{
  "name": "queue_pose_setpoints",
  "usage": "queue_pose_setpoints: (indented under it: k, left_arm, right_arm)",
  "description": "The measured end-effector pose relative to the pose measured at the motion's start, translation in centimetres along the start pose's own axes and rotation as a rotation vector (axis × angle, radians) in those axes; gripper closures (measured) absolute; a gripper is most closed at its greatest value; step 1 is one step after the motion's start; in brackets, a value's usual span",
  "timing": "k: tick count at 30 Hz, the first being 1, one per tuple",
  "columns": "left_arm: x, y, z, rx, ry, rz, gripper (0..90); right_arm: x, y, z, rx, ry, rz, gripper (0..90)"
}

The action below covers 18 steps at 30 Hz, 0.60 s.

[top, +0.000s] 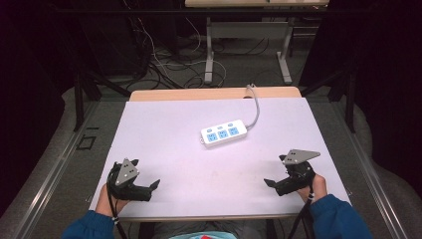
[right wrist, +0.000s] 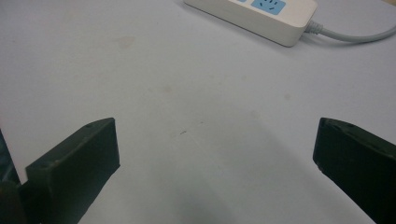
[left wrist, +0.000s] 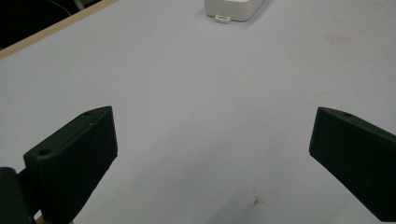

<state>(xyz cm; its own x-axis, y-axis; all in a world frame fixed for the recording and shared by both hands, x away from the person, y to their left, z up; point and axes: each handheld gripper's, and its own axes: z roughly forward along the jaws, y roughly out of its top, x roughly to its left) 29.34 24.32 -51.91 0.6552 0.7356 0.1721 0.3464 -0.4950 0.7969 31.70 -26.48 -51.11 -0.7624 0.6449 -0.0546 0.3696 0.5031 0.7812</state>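
While a person is resting both hands at the near edge of the table (top: pixel 149 119), the left claw (top: pixel 147 188) and right claw (top: pixel 272 183) are sitting with jaws wide apart and empty. A white power strip (top: pixel 224 133) with blue sockets is lying mid-table, well ahead of both, its long axis running left to right, cord (top: pixel 256 107) trailing far-right. It is lying somewhat nearer the right claw.

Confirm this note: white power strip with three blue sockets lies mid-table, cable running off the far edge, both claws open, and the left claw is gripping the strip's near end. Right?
Not quite. The left claw grips nothing: the high view shows it near the table's front edge, well short of the power strip, and the left gripper view shows bare surface between its jaws. The three blue sockets, the cable off the far edge and the open right claw stand.
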Motion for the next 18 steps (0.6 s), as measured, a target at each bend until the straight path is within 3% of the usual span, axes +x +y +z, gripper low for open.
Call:
queue_pose_setpoints:
  k: [18]
  left_arm:
    - [-0.14,0.02,0.16,0.009,-0.011,-0.003,1.1]
  right_arm:
    - [-0.14,0.19,0.27,0.017,-0.002,0.004,0.0]
